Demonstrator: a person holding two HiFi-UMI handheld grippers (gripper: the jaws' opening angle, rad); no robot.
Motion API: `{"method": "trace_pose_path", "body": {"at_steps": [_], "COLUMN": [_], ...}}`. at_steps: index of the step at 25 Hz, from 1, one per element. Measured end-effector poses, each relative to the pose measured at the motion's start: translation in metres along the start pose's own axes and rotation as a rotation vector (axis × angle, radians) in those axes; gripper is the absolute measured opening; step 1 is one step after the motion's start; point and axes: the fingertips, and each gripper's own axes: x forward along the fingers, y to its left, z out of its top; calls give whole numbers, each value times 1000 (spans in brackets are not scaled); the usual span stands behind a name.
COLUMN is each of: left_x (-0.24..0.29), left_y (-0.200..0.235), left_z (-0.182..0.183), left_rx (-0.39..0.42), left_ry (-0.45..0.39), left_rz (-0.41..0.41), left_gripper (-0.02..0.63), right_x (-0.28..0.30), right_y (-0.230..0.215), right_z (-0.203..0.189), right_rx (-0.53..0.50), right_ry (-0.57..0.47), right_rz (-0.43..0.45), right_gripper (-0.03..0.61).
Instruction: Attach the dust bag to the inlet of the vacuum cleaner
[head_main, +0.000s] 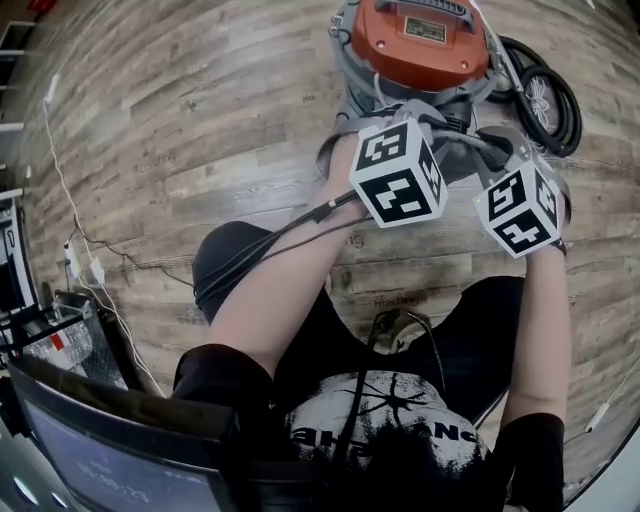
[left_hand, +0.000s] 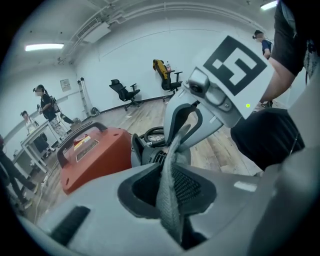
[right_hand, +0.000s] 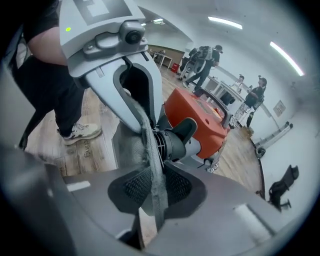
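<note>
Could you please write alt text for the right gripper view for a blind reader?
The right gripper pinches the grey dust bag by its edge; the left gripper grips it opposite. Just beyond is the black inlet of the orange vacuum cleaner.

Wood-plank floor (head_main: 200, 100), white walls (left_hand: 140, 62), black office chairs (left_hand: 125, 93).

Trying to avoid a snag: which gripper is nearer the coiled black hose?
Right. In the head view the right gripper sits just below the hose; the left gripper is further left, before the orange vacuum cleaner. Both grip the dust bag.
</note>
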Motion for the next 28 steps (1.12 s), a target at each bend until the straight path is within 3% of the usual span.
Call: {"method": "trace_pose_path", "body": {"at_steps": [5,9,12,16,20,23,28], "left_x": [5,9,7,10,3,5,8], "left_y": [3,4,5,5,2,3,2], "left_z": [-25,-28,-27,-14,3,5,-19], "left_rx": [-52,-72,-47,-47,-2,29,-53], "left_ry": [86,109,113,46,-10,4,67], "left_rz": [-3,-10,12,17,33,48,16], "left_gripper": [49,48,48,57,74,75,44], "right_x": [-10,-11,-9,-6,2,4,-5], "right_y": [2,2,3,1,7,4,-3], "right_z": [24,30,28,10,-6,-6,14], "right_rx": [-113,-139,-84,54,131,76,-70], "right_ry": [1,4,-30,-96,-95,-57,-26], "right_rz": [-35,-39,-31,-35,-25,-26,-33], "right_gripper": [58,60,60,58,51,49,60]}}
